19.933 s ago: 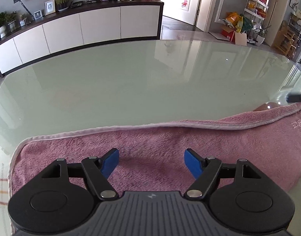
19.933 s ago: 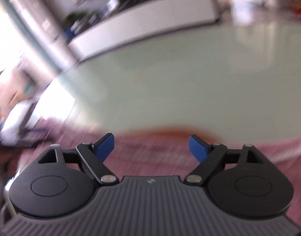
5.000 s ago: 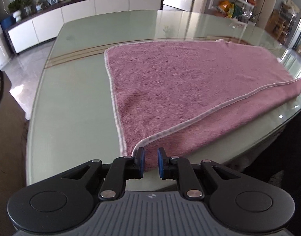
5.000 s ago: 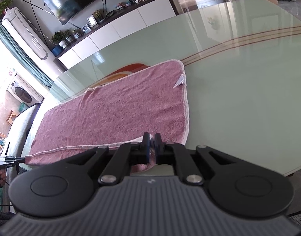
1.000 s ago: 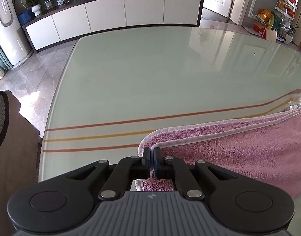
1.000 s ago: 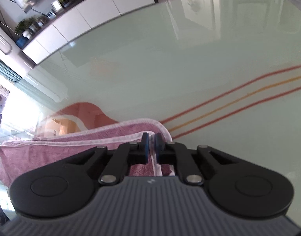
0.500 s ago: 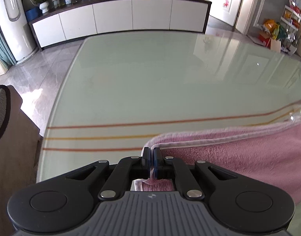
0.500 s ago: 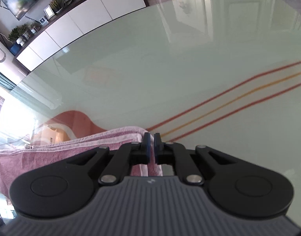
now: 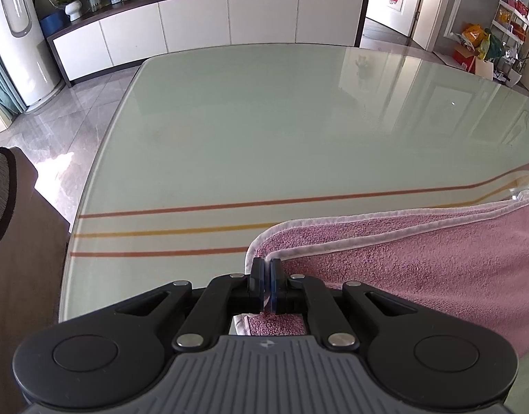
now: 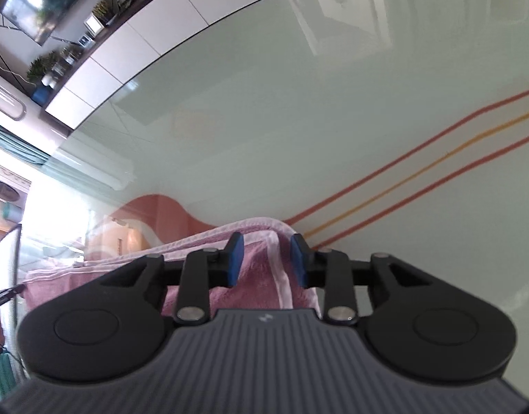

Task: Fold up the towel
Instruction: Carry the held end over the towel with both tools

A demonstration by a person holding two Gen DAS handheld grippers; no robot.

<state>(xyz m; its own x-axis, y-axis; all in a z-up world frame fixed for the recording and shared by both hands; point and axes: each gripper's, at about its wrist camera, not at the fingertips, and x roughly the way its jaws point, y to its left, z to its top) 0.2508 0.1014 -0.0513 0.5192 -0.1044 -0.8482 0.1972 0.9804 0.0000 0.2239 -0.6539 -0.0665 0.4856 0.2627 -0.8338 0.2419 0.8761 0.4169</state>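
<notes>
Tongs first: my left tongs (image 9: 265, 277) are closed tight on the near corner of the towel (image 9: 419, 262), with its pale hem pinched between the two blue pads. I hold this corner because it belongs to the upper layer, and I want it to lie exactly over the corner below before I let go. My right tongs (image 10: 266, 258) have just been opening; the pads now stand apart, and the hem of the other corner runs between them without being pressed. So on that side the corner is free and rests on the layer under it.

Around the tongs, the pink towel is doubled: in the left view one hemmed edge lies a little behind the other, so the two edges are near but not fully matched. I think this is why my left side is not released yet. The towel lies at the near edge of the glass tabletop (image 9: 264, 131), just beside three coloured stripes (image 9: 160, 231) under the glass, which run almost along the far hem and help me to judge if the fold is straight.

Further out, the tabletop is bare and shiny, and a white sideboard (image 9: 195, 24) stands well apart at the wall. I judge this fold is nearly finished.
</notes>
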